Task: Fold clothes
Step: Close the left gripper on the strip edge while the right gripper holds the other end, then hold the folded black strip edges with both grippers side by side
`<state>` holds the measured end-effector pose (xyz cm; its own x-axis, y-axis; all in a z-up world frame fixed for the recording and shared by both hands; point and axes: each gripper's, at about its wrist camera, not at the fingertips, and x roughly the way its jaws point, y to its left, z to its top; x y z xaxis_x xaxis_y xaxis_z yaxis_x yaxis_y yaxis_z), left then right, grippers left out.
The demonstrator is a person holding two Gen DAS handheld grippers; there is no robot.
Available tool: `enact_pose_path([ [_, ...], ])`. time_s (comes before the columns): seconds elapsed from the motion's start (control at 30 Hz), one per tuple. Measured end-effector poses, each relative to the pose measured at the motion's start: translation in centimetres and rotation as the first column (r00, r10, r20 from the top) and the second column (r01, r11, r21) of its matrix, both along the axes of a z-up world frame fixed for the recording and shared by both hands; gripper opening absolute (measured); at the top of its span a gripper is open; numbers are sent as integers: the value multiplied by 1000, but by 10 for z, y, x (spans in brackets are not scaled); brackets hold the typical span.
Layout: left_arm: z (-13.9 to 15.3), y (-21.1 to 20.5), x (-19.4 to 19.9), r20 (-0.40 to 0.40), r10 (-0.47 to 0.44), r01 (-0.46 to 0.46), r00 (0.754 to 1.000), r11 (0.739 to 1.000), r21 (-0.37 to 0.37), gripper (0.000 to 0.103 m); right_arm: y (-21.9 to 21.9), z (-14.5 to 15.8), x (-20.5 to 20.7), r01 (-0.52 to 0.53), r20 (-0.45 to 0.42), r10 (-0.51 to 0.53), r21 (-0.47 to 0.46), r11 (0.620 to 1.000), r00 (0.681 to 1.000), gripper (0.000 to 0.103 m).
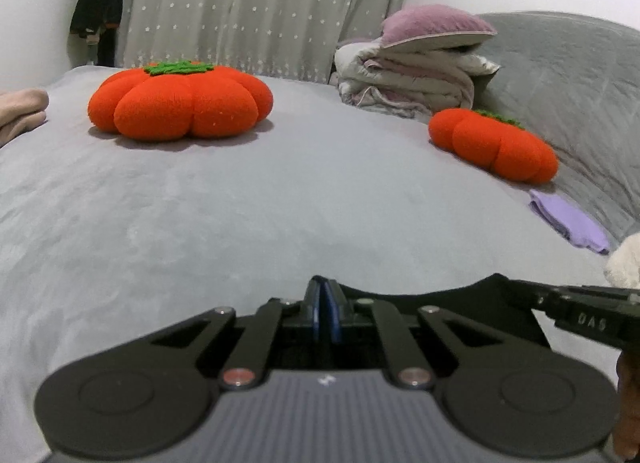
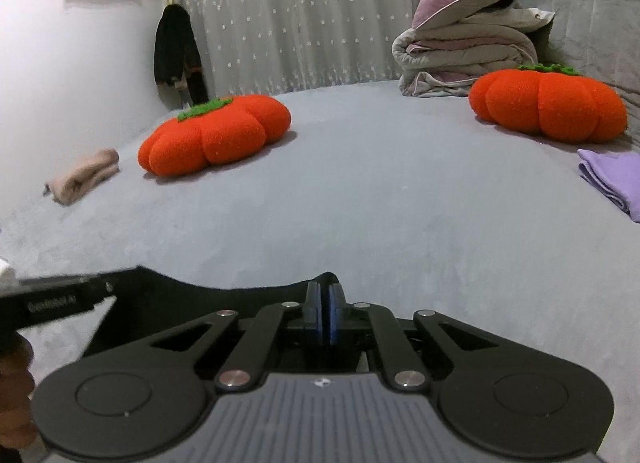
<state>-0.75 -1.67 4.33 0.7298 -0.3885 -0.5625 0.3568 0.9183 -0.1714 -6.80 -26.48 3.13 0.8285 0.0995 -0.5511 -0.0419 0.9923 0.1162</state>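
While both grippers sit low over the grey bed cover (image 1: 280, 203), each pinches the near edge of a black garment (image 2: 224, 295) that lies stretched between them along the bottom of the bed.

Landmark: large orange pumpkin cushion (image 1: 180, 101), on the cover towards the far side.

Left of the cushion: a rolled beige cloth (image 2: 82, 177) lies on the cover, apart from the cushion. Behind and left of the cushion, a dark garment (image 1: 100, 3) hangs on the white wall, beside the star-patterned curtain (image 1: 256, 3).

In front of the cushion, nearest the camera: left gripper (image 1: 326, 295), jaws fully closed, blue pads pressed together on the black garment's edge, which peaks up between the fingertips. The fabric runs rightward from there to the right gripper (image 2: 324, 295), likewise clamped tight on the same edge. In the left wrist view the right gripper's arm enters from the right edge; in the right wrist view the left one enters from the left edge.

Right of the cushion: a stack of folded quilts (image 1: 416, 75) with a mauve pillow (image 1: 436, 25) on top, at the far edge. In front of the stack, a smaller orange pumpkin cushion (image 1: 494, 145). Just nearer than that, a folded lilac cloth (image 1: 568, 223) lies flat on the cover beside the grey quilted headboard (image 1: 568, 75).
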Motion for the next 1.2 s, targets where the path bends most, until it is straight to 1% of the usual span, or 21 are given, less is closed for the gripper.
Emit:
enact_pose_path([
  [0.07,-6,-5,2,-13,3,-2,1000,1000,29,7,4,-9,5,0,-38,0,-20,1000,999,6],
  [0.17,-11,-7,3,-29,4,-2,1000,999,52,9,9,-18,7,-10,-79,7,-42,999,997,7],
  [0.2,-12,-7,4,-33,6,-4,999,999,54,17,10,-18,7,-11,-79,7,-52,999,997,7],
  [0.27,-9,-2,5,-40,16,-14,999,999,38,23,11,-15,5,-10,-73,6,-67,998,997,7],
  [0.43,7,20,13,-32,69,-71,997,997,-42,25,8,-2,-4,8,-48,-12,-76,997,999,7],
  [0.47,9,25,14,-35,77,-79,996,995,-57,28,7,1,-6,13,-48,-17,-76,997,999,7],
  [0.53,11,28,12,-45,69,-72,997,995,-74,28,5,6,-11,13,-43,-16,-63,998,999,7],
  [0.6,14,24,6,-40,37,-40,999,997,-72,28,6,11,-18,1,-35,-3,-45,999,999,7],
  [0.67,15,14,-6,-14,-6,5,1000,999,-49,28,8,15,-23,-24,-27,23,-25,999,999,7],
  [0.73,13,4,-17,-1,-48,48,999,999,-24,28,11,13,-26,-69,-48,69,11,998,996,7],
  [0.8,8,-7,-26,-7,-88,88,996,996,0,28,13,9,-27,-111,-81,114,47,993,990,7],
  [0.87,0,-16,-33,-24,-111,112,993,993,27,28,17,3,-27,-126,-113,129,36,991,985,7],
  [0.97,-7,-25,-39,-17,-122,123,992,989,77,29,23,-4,-27,-145,-150,145,9,989,978,7],
  [1.07,-12,-33,-39,-25,-109,112,994,982,149,30,25,-7,-26,-154,-179,150,-10,988,972,8],
  [1.1,-15,-35,-39,-27,-106,109,994,977,184,33,26,-8,-26,-157,-186,151,-17,987,971,8],
  [1.13,-17,-37,-39,-21,-108,110,994,972,208,34,26,-9,-27,-160,-192,152,-25,987,969,8],
  [1.2,-18,-40,-41,-7,-114,112,993,965,235,35,25,-10,-29,-166,-200,155,-40,985,967,8],
])
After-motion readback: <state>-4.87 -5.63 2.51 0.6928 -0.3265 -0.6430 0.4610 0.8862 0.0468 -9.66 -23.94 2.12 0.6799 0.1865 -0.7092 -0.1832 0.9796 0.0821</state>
